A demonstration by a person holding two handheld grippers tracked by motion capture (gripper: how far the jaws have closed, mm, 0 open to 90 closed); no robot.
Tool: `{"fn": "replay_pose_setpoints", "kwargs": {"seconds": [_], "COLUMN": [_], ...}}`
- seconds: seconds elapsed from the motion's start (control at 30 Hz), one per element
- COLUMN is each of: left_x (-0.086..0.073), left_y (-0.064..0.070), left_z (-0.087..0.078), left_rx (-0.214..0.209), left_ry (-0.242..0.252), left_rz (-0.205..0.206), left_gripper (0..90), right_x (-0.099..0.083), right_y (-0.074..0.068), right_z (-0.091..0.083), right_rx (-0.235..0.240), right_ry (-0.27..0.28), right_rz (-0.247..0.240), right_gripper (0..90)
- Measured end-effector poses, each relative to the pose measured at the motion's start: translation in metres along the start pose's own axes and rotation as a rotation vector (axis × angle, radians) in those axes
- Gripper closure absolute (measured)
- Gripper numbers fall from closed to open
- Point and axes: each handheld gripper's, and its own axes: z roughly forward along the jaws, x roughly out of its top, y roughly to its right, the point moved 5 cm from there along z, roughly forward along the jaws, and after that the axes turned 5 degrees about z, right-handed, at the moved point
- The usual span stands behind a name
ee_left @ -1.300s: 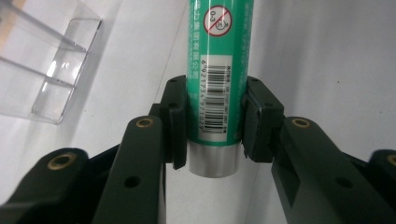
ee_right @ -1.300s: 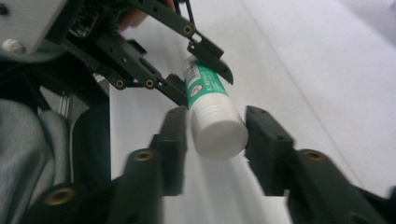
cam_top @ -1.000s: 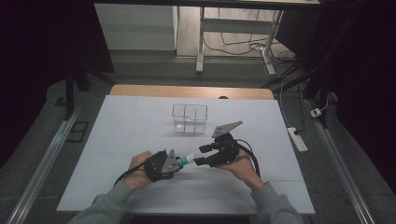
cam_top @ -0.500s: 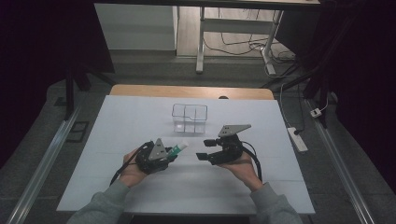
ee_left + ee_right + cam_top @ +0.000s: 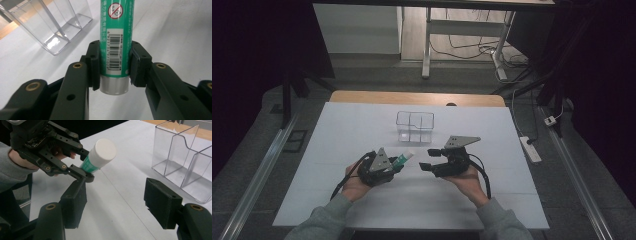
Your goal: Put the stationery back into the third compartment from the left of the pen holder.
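Green and white, one capped tube (image 5: 402, 160) is clamped near its silver base in the left gripper (image 5: 394, 165), its long axis aimed forward and right at the single clear divided organiser box (image 5: 414, 126) just beyond. Nearby, the right gripper (image 5: 428, 158) is held wide and empty, one of two grippers above the white table (image 5: 337, 130).

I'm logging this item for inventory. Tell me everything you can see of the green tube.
The green tube is a slim cylinder with white print, a barcode, a red prohibition sign, a silvery ribbed end and a white round cap. It looks like plastic. The left gripper clamps it near the silvery end, holding it off the table, cap toward the right gripper.
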Motion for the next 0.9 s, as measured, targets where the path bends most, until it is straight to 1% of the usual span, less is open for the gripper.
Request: {"fn": "replay_pose_setpoints", "kwargs": {"seconds": [0.13, 0.2, 0.3, 0.5, 0.63, 0.7, 0.73, 0.77, 0.83, 0.9], "left_x": [0.002, 0.004, 0.006, 0.01, 0.011, 0.011, 0.011, 0.011, 0.01, 0.01], "left_y": [0.001, 0.004, 0.008, 0.016, 0.021, 0.022, 0.023, 0.022, 0.022, 0.022], "left_z": [0.001, 0.001, 0.002, 0.005, 0.008, 0.009, 0.01, 0.01, 0.011, 0.012], "left_rx": [0.008, -0.002, -0.016, -0.031, -0.043, -0.045, -0.04, -0.04, -0.04, -0.042], "left_ry": [0.023, 0.033, 0.041, 0.053, 0.044, 0.04, 0.039, 0.035, 0.032, 0.023], "left_rz": [-0.009, -0.009, -0.001, 0.015, 0.031, 0.035, 0.035, 0.036, 0.031, 0.019], "left_gripper": [64.8, 64.8, 64.8, 64.7, 64.7, 64.6, 64.6, 64.4, 63.7, 62.4], "right_x": [0.001, 0.002, 0.002, 0.001, 0.0, 0.0, 0.0, 0.0, 0.001, 0.002], "right_y": [-0.002, -0.004, -0.009, -0.015, -0.016, -0.017, -0.017, -0.016, -0.016, -0.016], "right_z": [0.002, 0.004, 0.009, 0.018, 0.021, 0.021, 0.021, 0.021, 0.02, 0.02], "right_rx": [0.012, 0.017, 0.038, 0.046, 0.05, 0.061, 0.062, 0.07, 0.108, 0.13], "right_ry": [0.028, 0.043, 0.054, 0.076, 0.082, 0.091, 0.098, 0.106, 0.113, 0.112], "right_rz": [0.009, 0.008, 0.005, 0.008, 0.0, 0.007, 0.013, 0.022, 0.043, 0.046], "right_gripper": [34.7, 35.3, 37.1, 40.1, 45.3, 52.7, 54.7, 56.5, 60.5, 62.9]}}
